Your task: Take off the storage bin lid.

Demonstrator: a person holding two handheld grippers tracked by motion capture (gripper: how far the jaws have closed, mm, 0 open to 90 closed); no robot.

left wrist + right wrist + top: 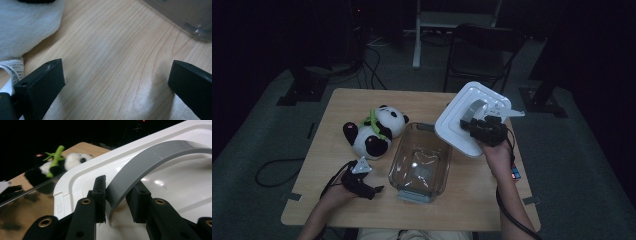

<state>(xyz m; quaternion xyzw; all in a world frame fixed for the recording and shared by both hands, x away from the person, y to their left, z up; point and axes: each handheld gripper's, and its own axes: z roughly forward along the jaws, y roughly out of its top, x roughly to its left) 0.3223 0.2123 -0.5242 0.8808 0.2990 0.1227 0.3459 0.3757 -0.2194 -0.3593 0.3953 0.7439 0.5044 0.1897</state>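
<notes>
one pale wood-grain table (362, 205) in a dim room, grey floor and dark chair behind. white moulded plastic lid (457, 131), tilted over the right rim of a clear rectangular bin (421, 159); right gripper (116, 202) clamped on its curved grey handle (150, 157). left gripper (116, 82) spread wide, empty, low over the table. plush panda (374, 131), fuzzy, lying left of the bin.
</notes>
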